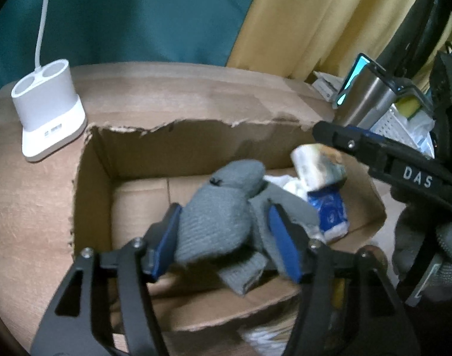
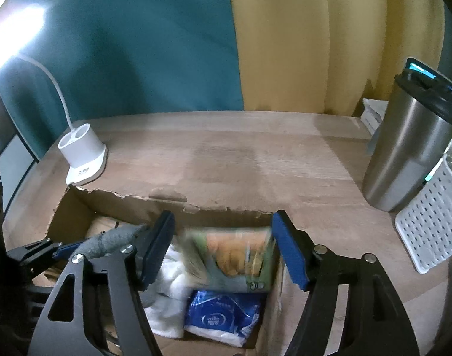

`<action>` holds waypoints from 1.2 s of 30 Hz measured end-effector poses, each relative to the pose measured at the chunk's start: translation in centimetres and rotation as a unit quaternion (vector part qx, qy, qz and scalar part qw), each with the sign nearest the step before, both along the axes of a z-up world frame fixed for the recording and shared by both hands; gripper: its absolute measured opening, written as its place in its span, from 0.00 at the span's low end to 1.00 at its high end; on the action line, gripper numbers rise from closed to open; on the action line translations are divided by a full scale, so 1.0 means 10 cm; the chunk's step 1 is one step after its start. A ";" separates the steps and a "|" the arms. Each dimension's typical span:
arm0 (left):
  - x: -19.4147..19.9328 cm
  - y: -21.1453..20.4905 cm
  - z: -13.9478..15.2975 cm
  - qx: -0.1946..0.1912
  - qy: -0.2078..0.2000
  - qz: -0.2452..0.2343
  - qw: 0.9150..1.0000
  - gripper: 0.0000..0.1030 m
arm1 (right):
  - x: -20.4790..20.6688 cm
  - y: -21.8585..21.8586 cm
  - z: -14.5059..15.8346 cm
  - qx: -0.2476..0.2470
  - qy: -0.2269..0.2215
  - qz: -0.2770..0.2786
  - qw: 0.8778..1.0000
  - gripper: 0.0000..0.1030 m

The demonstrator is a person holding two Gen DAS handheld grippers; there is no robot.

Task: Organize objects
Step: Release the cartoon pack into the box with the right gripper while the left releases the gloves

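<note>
Both wrist views look steeply down, close over the box (image 1: 137, 160) (image 2: 113, 204) – left from 7 o'clock, right from 5 – sharing curtain (image 1: 154, 12) (image 2: 143, 53), worktop (image 1: 30, 207) (image 2: 226, 148).

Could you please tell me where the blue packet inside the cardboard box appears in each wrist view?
Left wrist: the blue packet lies right of centre, past the grey sock.
Right wrist: it lies at bottom centre, under the blurred orange-green packet.
Shared landmark: the white charging stand behind the box.

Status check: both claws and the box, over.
Left claw open around grey sock. Right claw open, green packet dropping into cardboard box. Nothing blocking.
</note>
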State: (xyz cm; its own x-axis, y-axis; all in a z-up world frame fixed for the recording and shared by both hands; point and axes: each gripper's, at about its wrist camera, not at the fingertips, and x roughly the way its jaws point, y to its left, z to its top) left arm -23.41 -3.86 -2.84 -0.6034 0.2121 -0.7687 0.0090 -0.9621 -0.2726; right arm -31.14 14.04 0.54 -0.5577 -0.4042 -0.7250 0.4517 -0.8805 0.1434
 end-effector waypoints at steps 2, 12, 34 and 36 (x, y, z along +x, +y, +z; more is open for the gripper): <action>0.03 0.00 0.05 0.002 0.006 0.004 1.000 0.67 | 0.01 0.01 0.01 0.001 0.003 0.001 1.000 0.82; 0.40 0.09 0.32 -0.033 0.062 0.022 0.997 0.69 | 0.33 0.21 0.14 0.006 0.023 -0.009 1.000 0.82; 1.02 0.07 0.45 -0.016 0.087 0.034 0.995 0.85 | 1.18 0.62 0.21 0.003 0.036 -0.044 0.998 0.82; 1.07 0.08 0.45 -0.015 0.088 0.035 0.995 0.85 | 1.23 0.63 0.20 0.005 0.034 -0.044 0.998 0.82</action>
State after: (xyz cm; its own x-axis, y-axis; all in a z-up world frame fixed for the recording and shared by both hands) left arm -12.74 -3.09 1.67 -0.7419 0.1441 -0.6548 0.0301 -0.9685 -0.2473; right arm -18.79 20.34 2.49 -0.6390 -0.3446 -0.6877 0.3816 -0.9183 0.1055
